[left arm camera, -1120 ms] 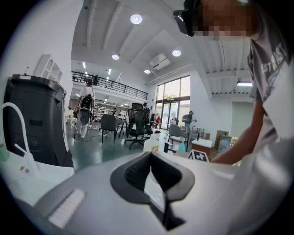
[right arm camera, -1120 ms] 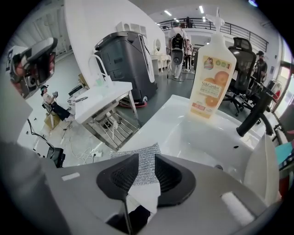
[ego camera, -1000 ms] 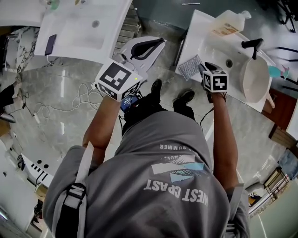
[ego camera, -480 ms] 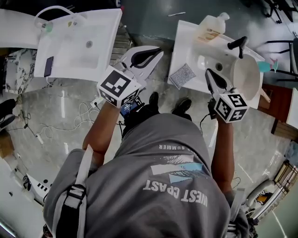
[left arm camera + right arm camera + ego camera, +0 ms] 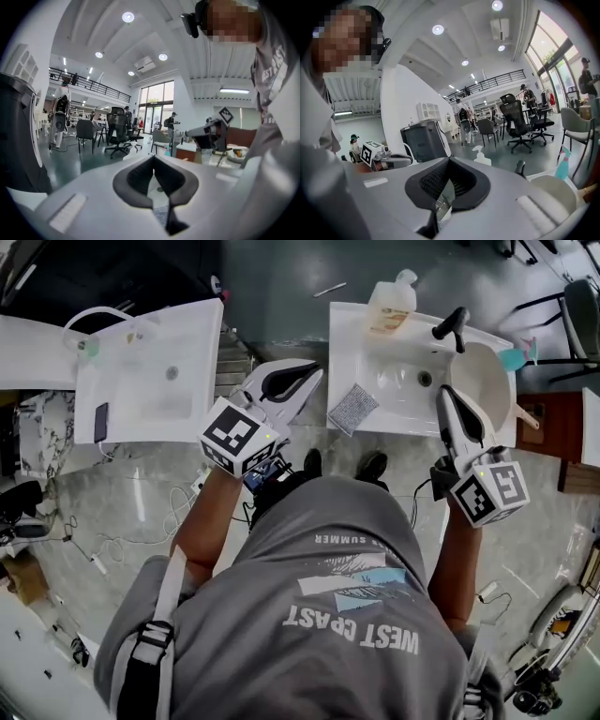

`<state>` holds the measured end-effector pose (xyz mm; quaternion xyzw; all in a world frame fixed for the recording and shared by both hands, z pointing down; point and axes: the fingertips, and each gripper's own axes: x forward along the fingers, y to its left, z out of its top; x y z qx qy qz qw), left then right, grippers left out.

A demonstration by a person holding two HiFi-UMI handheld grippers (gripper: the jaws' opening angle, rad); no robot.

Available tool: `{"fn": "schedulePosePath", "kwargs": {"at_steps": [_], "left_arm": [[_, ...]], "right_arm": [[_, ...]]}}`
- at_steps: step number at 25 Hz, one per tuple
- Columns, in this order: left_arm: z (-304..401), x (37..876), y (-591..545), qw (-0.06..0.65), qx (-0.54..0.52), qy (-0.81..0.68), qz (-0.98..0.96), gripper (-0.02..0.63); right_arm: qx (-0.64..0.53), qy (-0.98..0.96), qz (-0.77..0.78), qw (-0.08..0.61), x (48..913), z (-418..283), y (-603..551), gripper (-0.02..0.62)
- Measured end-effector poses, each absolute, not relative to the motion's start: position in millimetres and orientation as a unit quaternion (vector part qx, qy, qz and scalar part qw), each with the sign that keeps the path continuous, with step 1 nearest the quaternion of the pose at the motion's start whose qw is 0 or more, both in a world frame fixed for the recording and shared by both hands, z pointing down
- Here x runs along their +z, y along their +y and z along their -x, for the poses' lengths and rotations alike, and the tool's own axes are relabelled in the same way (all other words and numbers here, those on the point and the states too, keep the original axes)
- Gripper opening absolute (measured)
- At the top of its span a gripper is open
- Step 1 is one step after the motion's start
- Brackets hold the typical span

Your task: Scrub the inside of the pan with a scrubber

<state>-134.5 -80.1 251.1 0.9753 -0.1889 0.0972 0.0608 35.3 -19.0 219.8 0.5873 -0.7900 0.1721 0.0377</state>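
Note:
A grey mesh scrubber [image 5: 352,409] lies on the front left corner of the white sink counter [image 5: 349,334]. The white pan [image 5: 484,382] leans in the right side of the basin, also seen at the lower right of the right gripper view as a pale pan [image 5: 555,191]. My right gripper [image 5: 442,390] hovers over the sink's front edge between scrubber and pan, jaws shut with nothing in them [image 5: 449,160]. My left gripper [image 5: 317,369] hangs just left of the counter, apart from the scrubber, shut and empty [image 5: 153,158].
A soap bottle [image 5: 391,304] stands at the counter's back and a black faucet [image 5: 451,324] rises behind the basin. A second white sink [image 5: 150,381] with a phone [image 5: 100,421] on it stands to the left. Cables lie on the floor [image 5: 112,540].
My right gripper has drawn back from beside the scrubber toward the pan side and its jaws have closed. The left gripper has hardly moved. The head view has shifted.

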Motion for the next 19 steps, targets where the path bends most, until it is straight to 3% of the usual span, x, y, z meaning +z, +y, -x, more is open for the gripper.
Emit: {"fn": "schedulePosePath", "kwargs": {"at_steps": [19], "left_arm": [[110.3, 258.0, -70.8, 0.066, 0.112, -0.166, -0.978, 0.002]], "right_arm": [[0.191, -0.770, -0.607, 0.035, 223.9, -62.7, -7.8, -0.002]]}}
